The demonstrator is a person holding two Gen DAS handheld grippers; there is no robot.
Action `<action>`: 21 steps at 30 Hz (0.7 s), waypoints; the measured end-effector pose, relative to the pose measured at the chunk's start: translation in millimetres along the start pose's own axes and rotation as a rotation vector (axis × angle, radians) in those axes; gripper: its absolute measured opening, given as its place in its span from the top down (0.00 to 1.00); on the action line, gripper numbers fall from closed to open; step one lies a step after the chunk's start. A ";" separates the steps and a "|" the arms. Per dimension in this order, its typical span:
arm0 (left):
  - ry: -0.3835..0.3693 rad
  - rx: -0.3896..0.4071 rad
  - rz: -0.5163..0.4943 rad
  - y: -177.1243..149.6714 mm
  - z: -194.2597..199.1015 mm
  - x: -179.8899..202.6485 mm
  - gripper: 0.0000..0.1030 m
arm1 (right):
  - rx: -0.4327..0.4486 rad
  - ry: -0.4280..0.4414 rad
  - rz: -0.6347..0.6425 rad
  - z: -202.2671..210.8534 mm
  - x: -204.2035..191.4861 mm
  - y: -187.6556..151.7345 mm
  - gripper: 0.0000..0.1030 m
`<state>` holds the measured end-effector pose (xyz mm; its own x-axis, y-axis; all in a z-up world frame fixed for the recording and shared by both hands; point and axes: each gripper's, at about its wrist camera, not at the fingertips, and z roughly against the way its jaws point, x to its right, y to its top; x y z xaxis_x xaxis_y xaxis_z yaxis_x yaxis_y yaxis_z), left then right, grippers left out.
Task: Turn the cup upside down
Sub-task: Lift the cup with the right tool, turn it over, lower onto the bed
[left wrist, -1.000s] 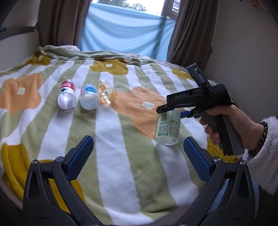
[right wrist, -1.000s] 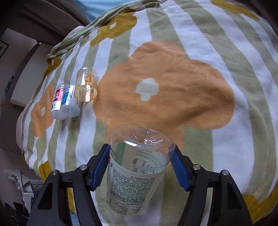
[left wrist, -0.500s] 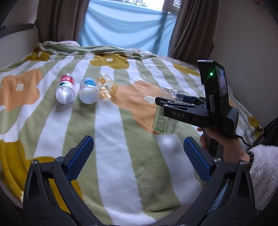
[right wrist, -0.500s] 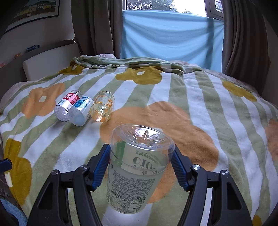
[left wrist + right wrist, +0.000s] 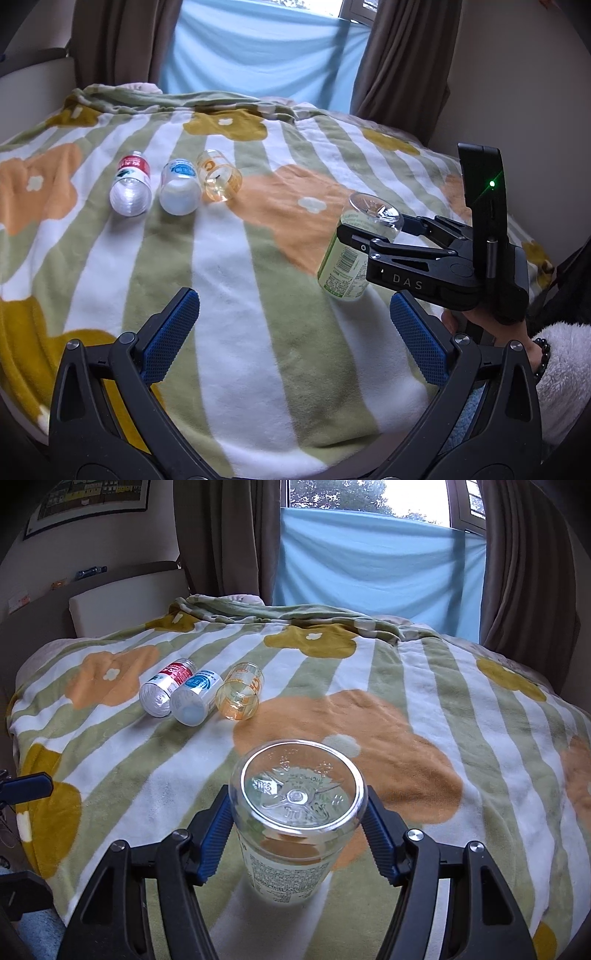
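A clear plastic cup with a green and white label (image 5: 291,834) sits between the blue pads of my right gripper (image 5: 297,834), which is shut on it. The cup's base points up and toward the camera, its mouth down, tilted, just above the blanket. It also shows in the left wrist view (image 5: 351,254), held by the right gripper (image 5: 369,236) at the right. My left gripper (image 5: 291,336) is open and empty, low over the near part of the bed.
A striped flower-patterned blanket (image 5: 229,266) covers the bed. Three cups lie on their sides in a row at the far left: red-labelled (image 5: 131,184), blue-labelled (image 5: 180,184), orange-labelled (image 5: 218,179). Curtains and a blue cloth hang behind.
The right gripper has rotated and tipped the held cup so its base now faces up toward the camera, and has dropped lower to the right. The left gripper has barely moved.
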<state>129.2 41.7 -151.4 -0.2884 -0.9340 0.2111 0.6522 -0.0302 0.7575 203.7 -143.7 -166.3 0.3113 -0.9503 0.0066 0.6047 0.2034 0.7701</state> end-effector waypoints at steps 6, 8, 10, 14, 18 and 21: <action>0.000 -0.001 0.001 -0.3 -0.2 -0.3 0.00 | 0.020 -0.005 0.067 6.4 -12.5 -7.1 0.40; 0.000 -0.002 0.001 -0.5 -0.3 -0.4 0.00 | 0.029 -0.001 0.061 6.9 -12.1 -7.0 0.40; 0.001 -0.003 0.003 -1.5 -0.9 -1.4 0.00 | 0.040 -0.010 0.059 7.1 -10.7 -6.3 0.40; 0.001 -0.002 0.003 -1.6 -1.0 -1.4 0.00 | 0.037 -0.006 0.076 5.5 -11.2 -4.5 0.39; 0.000 -0.003 0.002 -1.3 -1.0 -1.2 0.00 | 0.039 0.015 0.055 3.9 -8.4 -3.5 0.08; 0.005 -0.006 -0.001 -2.2 -1.7 -1.6 0.00 | 0.050 0.005 0.029 2.6 -4.1 -3.7 0.00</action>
<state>129.4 42.7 -154.4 -0.2859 -0.9356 0.2074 0.6561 -0.0334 0.7540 198.3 -141.1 -167.5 0.3316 -0.9431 0.0261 0.5578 0.2183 0.8007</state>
